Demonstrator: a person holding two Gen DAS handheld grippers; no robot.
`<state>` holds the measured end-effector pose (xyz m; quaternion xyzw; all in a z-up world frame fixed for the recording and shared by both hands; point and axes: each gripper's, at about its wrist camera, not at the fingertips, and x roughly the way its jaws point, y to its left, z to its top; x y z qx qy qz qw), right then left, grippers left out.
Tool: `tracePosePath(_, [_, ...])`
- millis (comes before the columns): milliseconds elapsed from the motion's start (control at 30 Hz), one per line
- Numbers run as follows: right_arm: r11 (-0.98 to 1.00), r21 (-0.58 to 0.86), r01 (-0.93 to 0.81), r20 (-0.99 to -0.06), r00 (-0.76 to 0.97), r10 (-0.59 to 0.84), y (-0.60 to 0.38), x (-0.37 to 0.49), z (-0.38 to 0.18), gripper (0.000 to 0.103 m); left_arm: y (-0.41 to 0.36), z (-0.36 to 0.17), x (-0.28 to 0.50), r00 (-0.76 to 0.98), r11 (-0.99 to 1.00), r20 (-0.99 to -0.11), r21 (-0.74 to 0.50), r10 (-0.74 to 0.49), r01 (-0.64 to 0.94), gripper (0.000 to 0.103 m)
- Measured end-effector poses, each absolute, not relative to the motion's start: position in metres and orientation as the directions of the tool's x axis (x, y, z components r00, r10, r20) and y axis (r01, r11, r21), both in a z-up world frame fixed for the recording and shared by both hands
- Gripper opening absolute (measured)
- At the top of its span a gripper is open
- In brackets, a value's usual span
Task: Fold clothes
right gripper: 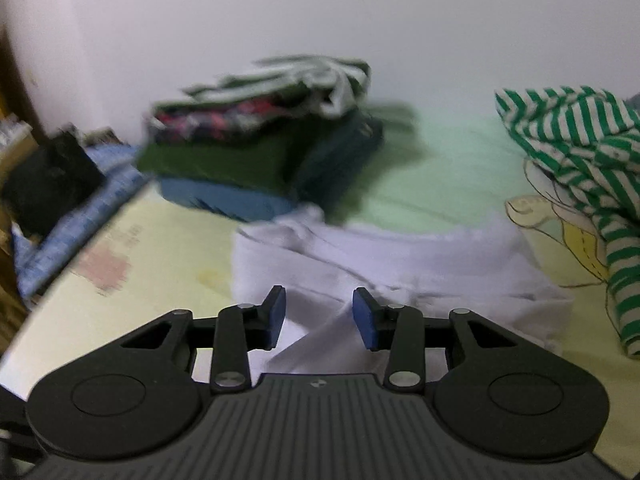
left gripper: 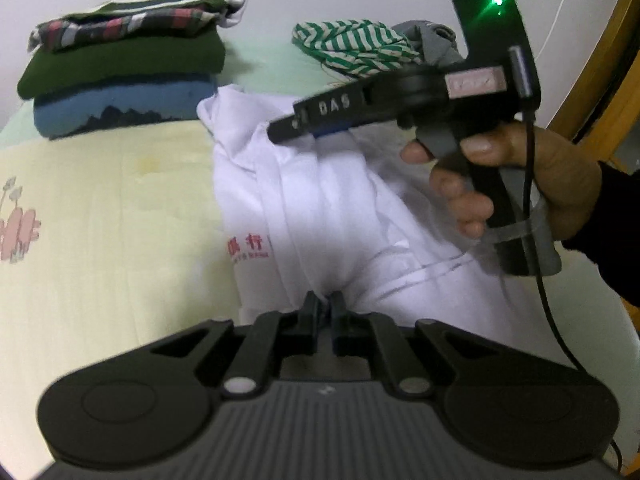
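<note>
Bed sheet [left gripper: 112, 200] pale yellow, mint toward plain white wall [right gripper: 280, 12]. White shirt [left gripper: 320, 208] spread mid-bed. Folded stack [left gripper: 120, 76] at 11 o'clock, striped garment [right gripper: 580, 152] at 2 o'clock. Left gripper [left gripper: 325, 308] fingers together, clamped on white shirt. Right gripper [right gripper: 319, 314] fingers apart above shirt.

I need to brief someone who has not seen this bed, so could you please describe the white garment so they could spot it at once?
Start at the stack of folded clothes against the wall on the bed. Just beside it, nearer the camera, lies the white garment, spread out and creased. Unlike the folded stack and the green-striped garment behind, it is plain white with small red printed characters.
</note>
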<state>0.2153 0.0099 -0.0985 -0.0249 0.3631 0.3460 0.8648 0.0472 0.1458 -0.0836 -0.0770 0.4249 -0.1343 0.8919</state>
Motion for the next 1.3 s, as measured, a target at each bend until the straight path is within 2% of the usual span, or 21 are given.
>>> tracePosePath(133, [0.738,0.314,-0.597,-0.567,0.505,0.651,-0.019,0.208,-0.082,0.035,0.151,-0.08,0.046,0.606,0.954,-0.736,-0.245,-0.3,0.173,0.009])
tracePosePath(233, [0.703,0.318,-0.636,-0.546,0.483,0.684,-0.036,0.195,-0.068,0.03,0.155,-0.081,0.044,0.6,0.954,-0.742,-0.248,-0.299,0.168,0.01])
tracePosePath(300, [0.676,0.312,-0.667,-0.574,0.435,0.694,-0.037,0.188,-0.068,0.026,0.155,-0.08,0.045,0.602,0.957,-0.743,-0.238,-0.291,0.169,0.01])
tracePosePath(367, [0.677,0.27,-0.684,-0.626,0.409,0.663,-0.028,0.186,-0.075,0.023,0.158,-0.074,0.044,0.619,0.962,-0.736,-0.218,-0.274,0.166,0.016])
tracePosePath(433, [0.694,0.214,-0.688,-0.66,0.422,0.622,-0.018,0.188,-0.085,0.021,0.161,-0.067,0.044,0.635,0.967,-0.729,-0.197,-0.256,0.164,0.015])
tracePosePath(533, [0.736,0.213,-0.642,-0.67,0.453,0.589,-0.012,0.204,-0.098,0.018,0.169,-0.051,0.044,0.665,0.968,-0.704,-0.191,-0.249,0.161,0.016])
tracePosePath(667, [0.789,0.253,-0.56,-0.666,0.49,0.562,-0.006,0.231,-0.11,0.005,0.157,-0.033,0.049,0.687,0.951,-0.657,-0.21,-0.31,0.228,0.016])
tracePosePath(733, [0.8,0.264,-0.538,-0.665,0.5,0.555,-0.004,0.238,-0.111,0.005,0.141,-0.033,0.055,0.674,0.933,-0.646,-0.228,-0.358,0.277,0.017])
tracePosePath(800, [0.801,0.271,-0.534,-0.647,0.515,0.562,-0.01,0.235,-0.104,0.006,0.124,-0.039,0.06,0.658,0.921,-0.648,-0.221,-0.384,0.321,0.024])
tracePosePath(833, [0.801,0.275,-0.532,-0.638,0.523,0.566,-0.014,0.234,-0.1,0.011,0.116,-0.045,0.064,0.651,0.919,-0.655,-0.208,-0.385,0.334,0.029])
tracePosePath(967, [0.805,0.282,-0.522,-0.629,0.533,0.566,-0.029,0.229,-0.089,0.017,0.103,-0.078,0.076,0.583,0.925,-0.726,-0.211,-0.364,0.315,0.03])
tracePosePath(1133, [0.794,0.339,-0.505,-0.66,0.474,0.583,-0.035,0.235,-0.099,0.024,0.104,-0.087,0.068,0.565,0.924,-0.741,-0.211,-0.364,0.319,0.031])
tracePosePath(1233, [0.813,0.313,-0.491,-0.669,0.494,0.556,-0.029,0.236,-0.108,0.002,0.107,-0.088,0.068,0.555,0.921,-0.743,-0.228,-0.374,0.316,0.031])
tracePosePath(1300, [0.832,0.288,-0.475,-0.665,0.526,0.531,-0.023,0.239,-0.112,0.001,0.106,-0.089,0.068,0.558,0.921,-0.74,-0.226,-0.374,0.318,0.032])
